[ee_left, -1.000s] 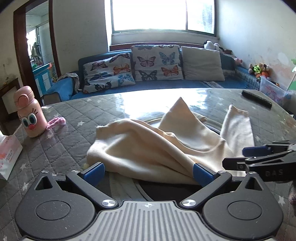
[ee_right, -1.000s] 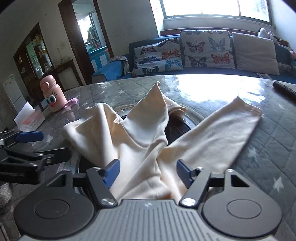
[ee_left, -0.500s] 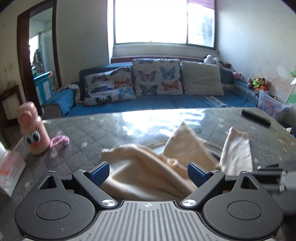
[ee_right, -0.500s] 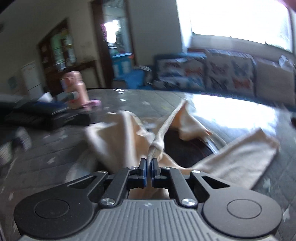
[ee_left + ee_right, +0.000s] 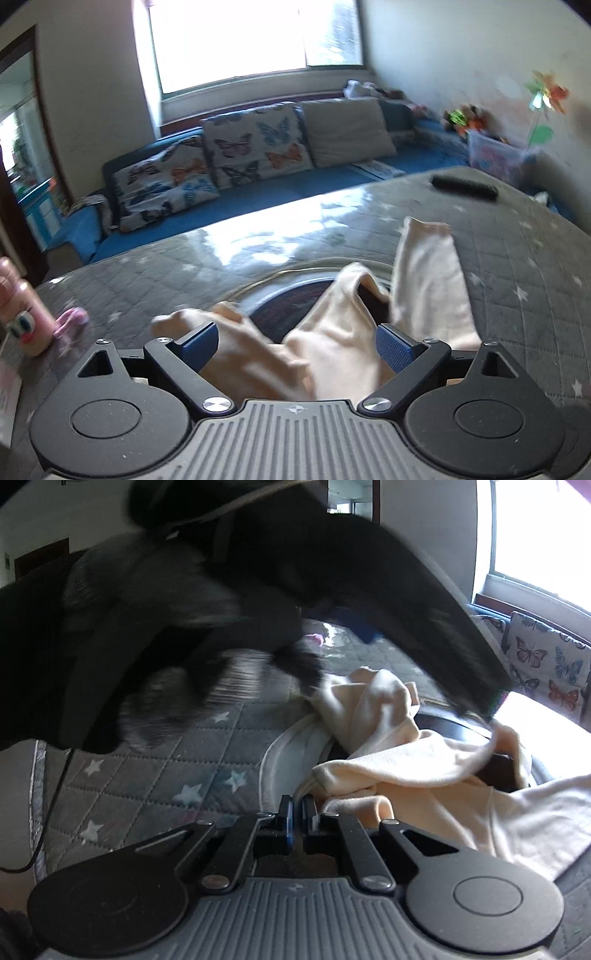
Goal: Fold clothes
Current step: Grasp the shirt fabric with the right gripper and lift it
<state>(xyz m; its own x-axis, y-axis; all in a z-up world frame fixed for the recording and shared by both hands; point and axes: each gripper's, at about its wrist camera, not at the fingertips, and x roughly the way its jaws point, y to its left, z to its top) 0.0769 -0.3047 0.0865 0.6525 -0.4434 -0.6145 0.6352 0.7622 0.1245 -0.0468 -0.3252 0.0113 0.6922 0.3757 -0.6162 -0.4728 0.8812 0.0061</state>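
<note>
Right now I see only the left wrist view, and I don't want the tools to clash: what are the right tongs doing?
Observer: The right tongs are shut, apparently pinching a fold at the near edge of the cream garment.
Operator: How close is my tool to them?
Observer: In the right wrist view your open left tongs show as a dark blur over the garment's far bunch, apart from the right tongs.
Operator: Anything under the cloth there?
Observer: A white round rim shows beside the garment's left edge.
</note>
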